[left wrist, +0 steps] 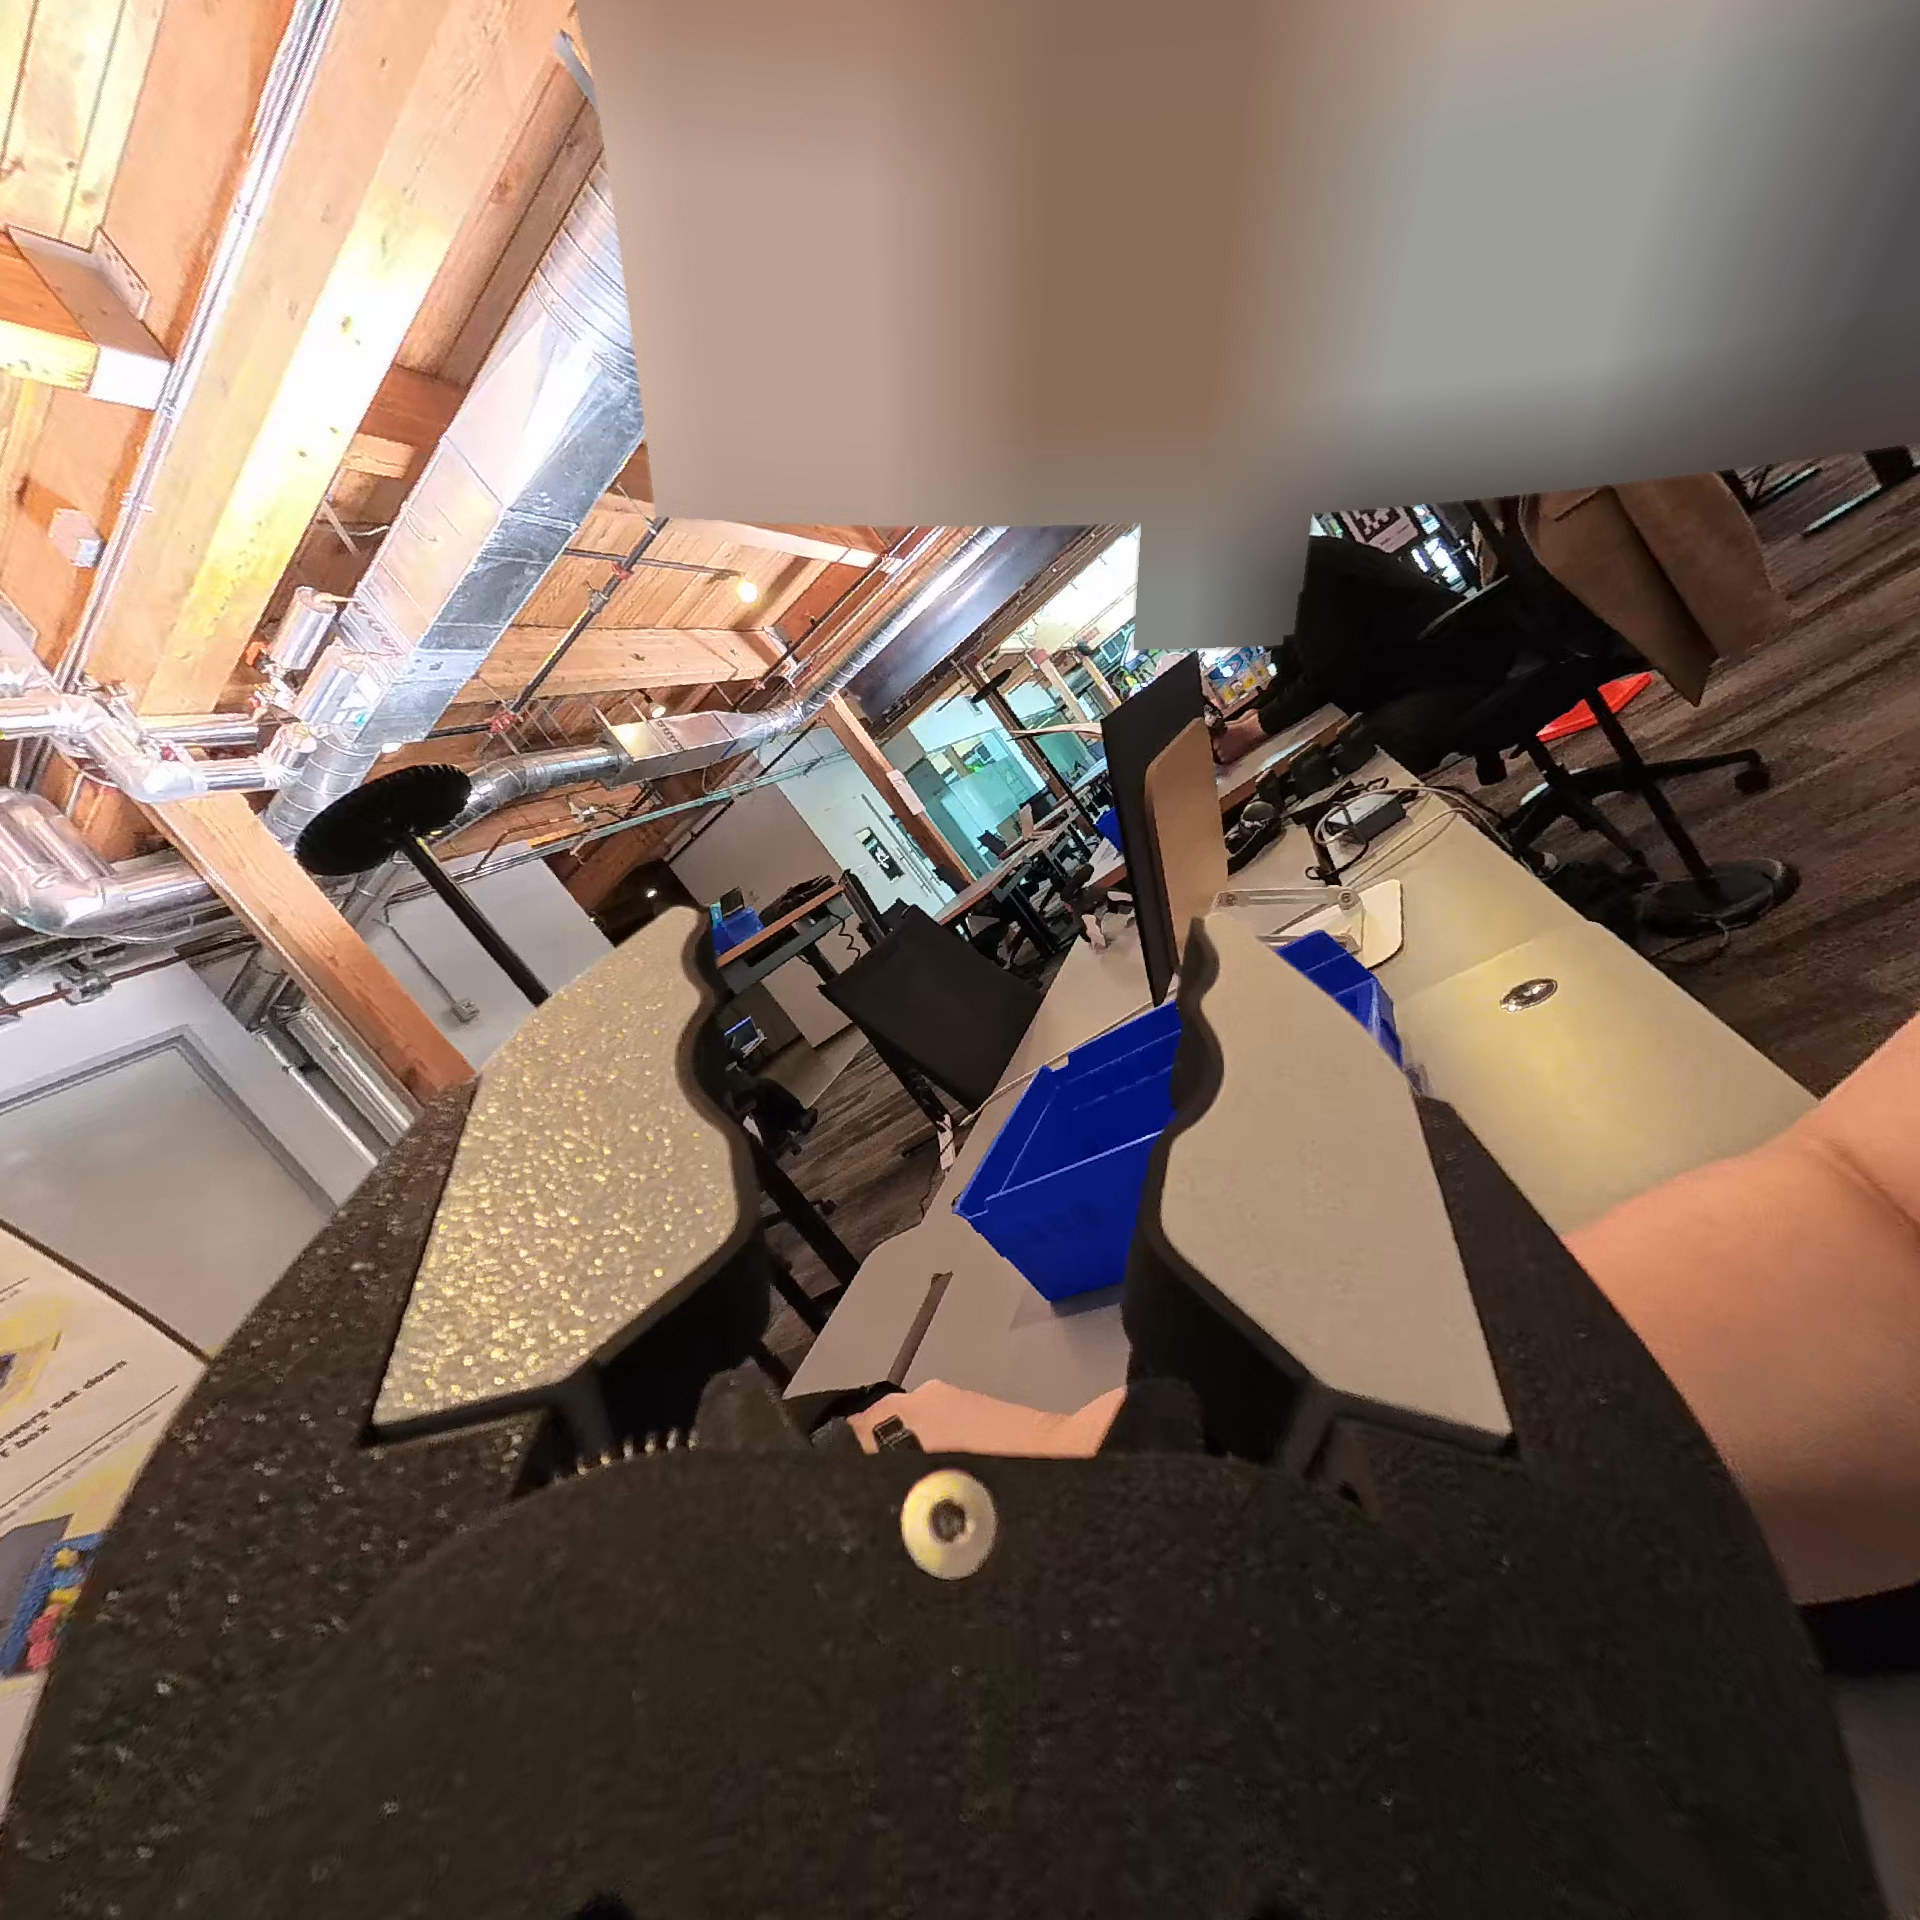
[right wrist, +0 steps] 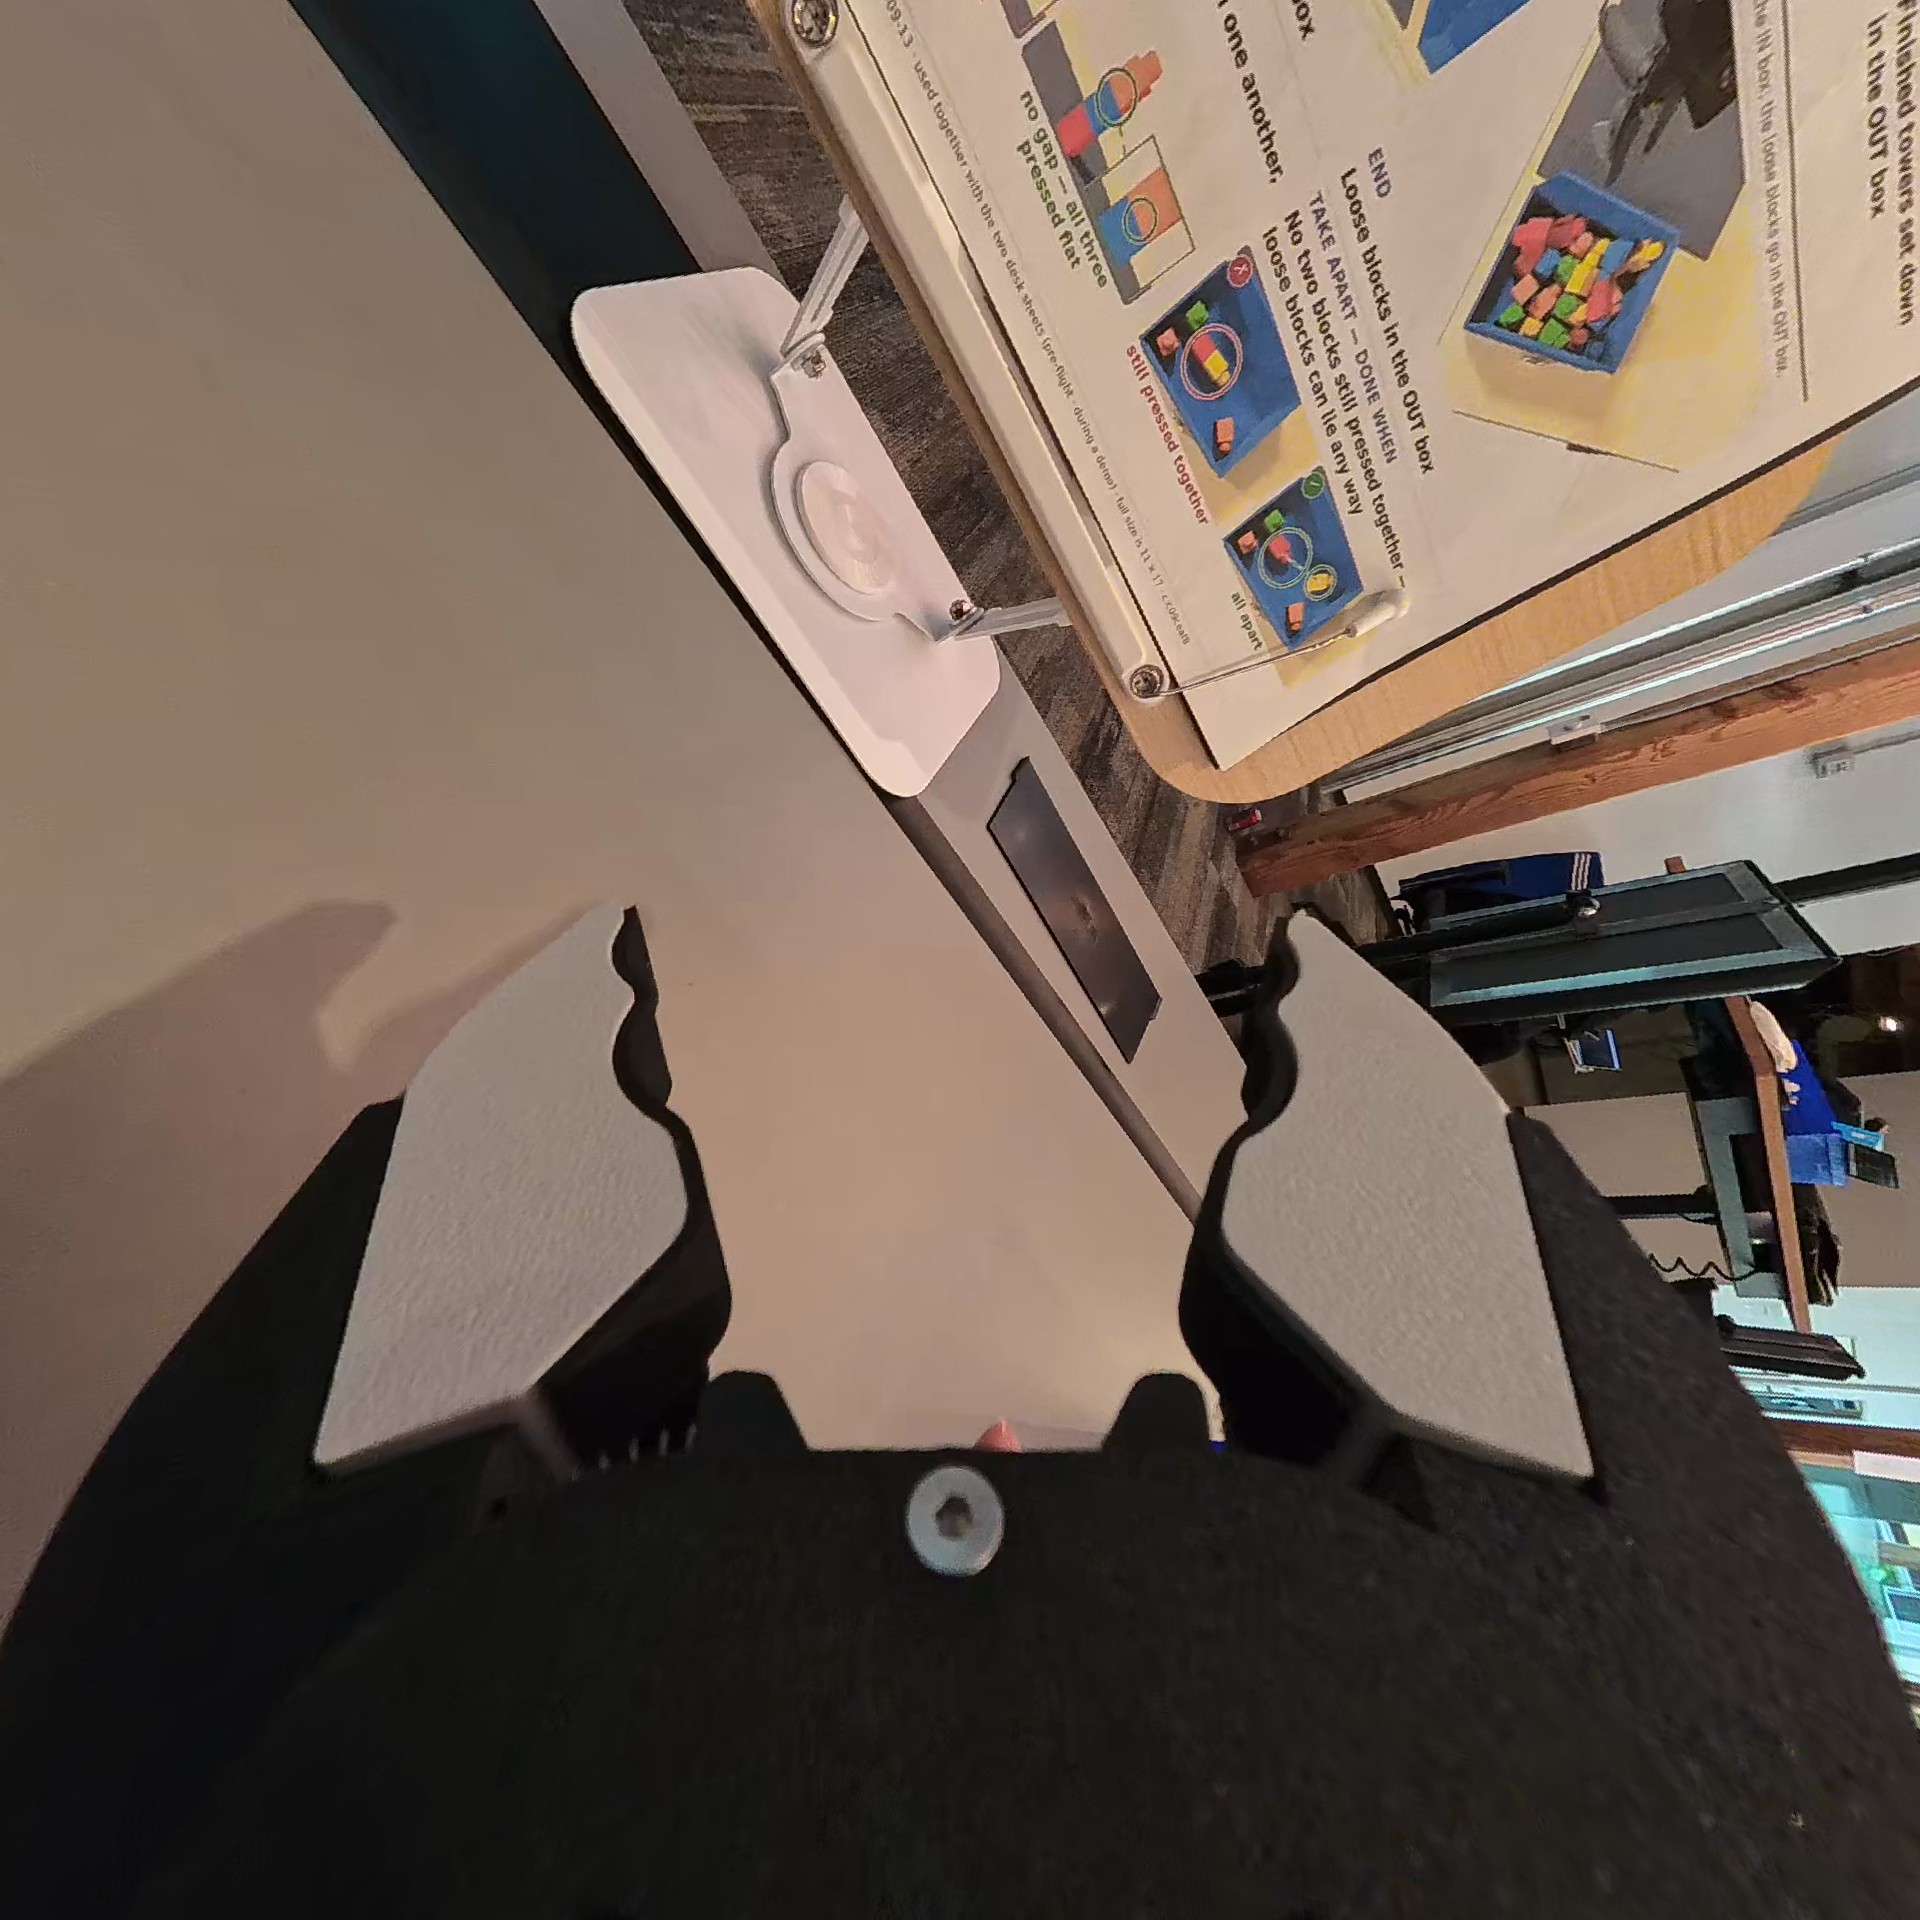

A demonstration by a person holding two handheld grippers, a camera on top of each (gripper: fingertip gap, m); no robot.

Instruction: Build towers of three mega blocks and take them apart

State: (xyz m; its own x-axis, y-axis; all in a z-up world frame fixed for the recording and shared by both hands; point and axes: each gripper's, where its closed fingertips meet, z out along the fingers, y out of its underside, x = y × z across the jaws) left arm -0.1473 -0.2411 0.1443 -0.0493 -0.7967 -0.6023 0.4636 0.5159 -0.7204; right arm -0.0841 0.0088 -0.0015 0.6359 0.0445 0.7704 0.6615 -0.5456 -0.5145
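1 blue bin [left wrist: 1081, 1174], contents unseen.

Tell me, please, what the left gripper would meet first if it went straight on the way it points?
Probably nothing near: the left gripper, open, aims over the table edge, left of the blue bin, towards distant black chairs. Depth is unclear.

We've got the left gripper [left wrist: 940, 961] tipped way up with its jaws spread wide and nothing between them, so most of what we see is wooden ceiling beams [left wrist: 343, 343] and silver ductwork [left wrist: 499, 499]. Past the right finger [left wrist: 1288, 1174] a blue bin [left wrist: 1060, 1174] sits on the grey table [left wrist: 1496, 1049], and a bare forearm [left wrist: 1745, 1299] comes in from the right
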